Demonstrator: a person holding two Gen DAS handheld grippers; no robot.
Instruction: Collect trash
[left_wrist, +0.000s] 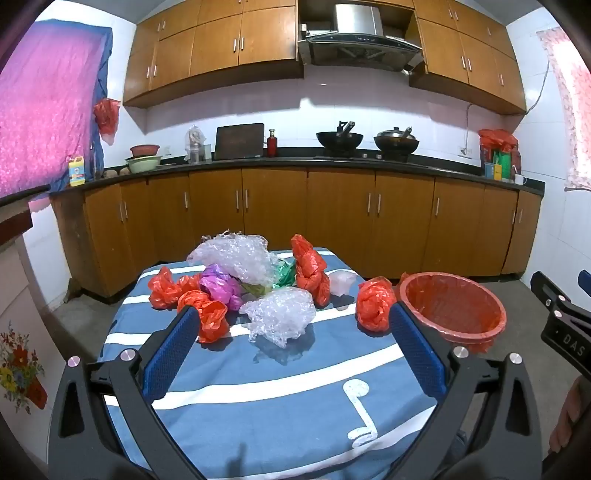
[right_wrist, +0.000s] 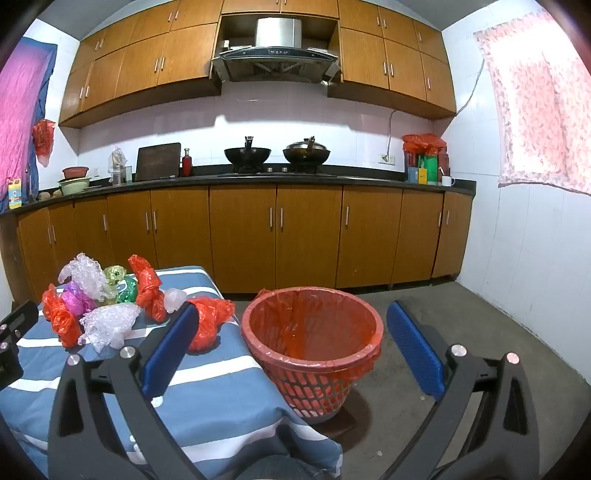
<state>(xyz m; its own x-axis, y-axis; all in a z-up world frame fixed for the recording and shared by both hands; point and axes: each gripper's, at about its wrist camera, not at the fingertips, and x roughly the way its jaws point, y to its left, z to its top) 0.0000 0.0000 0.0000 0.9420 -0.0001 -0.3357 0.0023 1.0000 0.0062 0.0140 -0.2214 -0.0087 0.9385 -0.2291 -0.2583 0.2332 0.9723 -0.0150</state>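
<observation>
Crumpled plastic trash lies on a blue striped tablecloth: several orange bags, a purple bag, a green bag and clear bubble wrap. A red basket lined with an orange bag stands right of the table, and shows in the right wrist view. My left gripper is open and empty, hovering before the bubble wrap. My right gripper is open and empty, in front of the basket. The trash also shows at left in the right wrist view.
Wooden kitchen cabinets and a dark counter with two woks run along the back wall. Grey floor lies right of the basket. The right gripper's body shows at the right edge of the left wrist view.
</observation>
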